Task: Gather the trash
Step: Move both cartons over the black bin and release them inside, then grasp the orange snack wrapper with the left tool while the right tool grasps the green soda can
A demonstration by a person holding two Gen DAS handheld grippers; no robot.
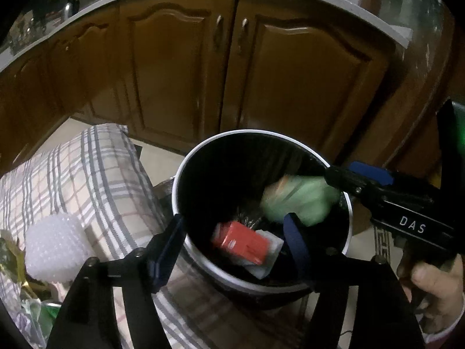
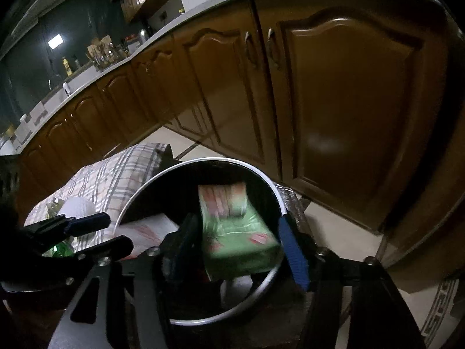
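A: Soft green plastic-wrapped packet (image 2: 238,232) where, exactly?

B: Inside the mouth of the round black bin with the white rim (image 2: 215,160), toward its right side, smeared by motion. Looks to be dropping rather than carried.

A: Right tongs (image 2: 237,221)?

B: Spread apart on either side of the packet, with no sign of pressing. Judged released. Angled downward over the rim so the packet lands inside and not on the floor.

A: And the left tongs (image 1: 234,218)?

B: Also spread wide with nothing gripped, hanging over the near rim. Directly below, at the bottom of the bin, a red-orange rectangular carton (image 1: 241,242) lying across a flat white pack (image 1: 267,261). Probably dropped from there.

A: Why both over one bin?

B: Two loads emptied together, by the look of it. Less travel.

A: Around the bin?

B: Pushed close against the right edge of a grey-and-pink checked cloth surface (image 1: 96,174), keeping the trip short. On that cloth, near its left edge, a white wad of bubble wrap (image 1: 55,247) beside crumpled gold foil (image 1: 14,258), not yet collected. Behind, glossy brown wooden cabinet doors (image 1: 180,72). At far right, a hand (image 1: 433,285) around the right handle.
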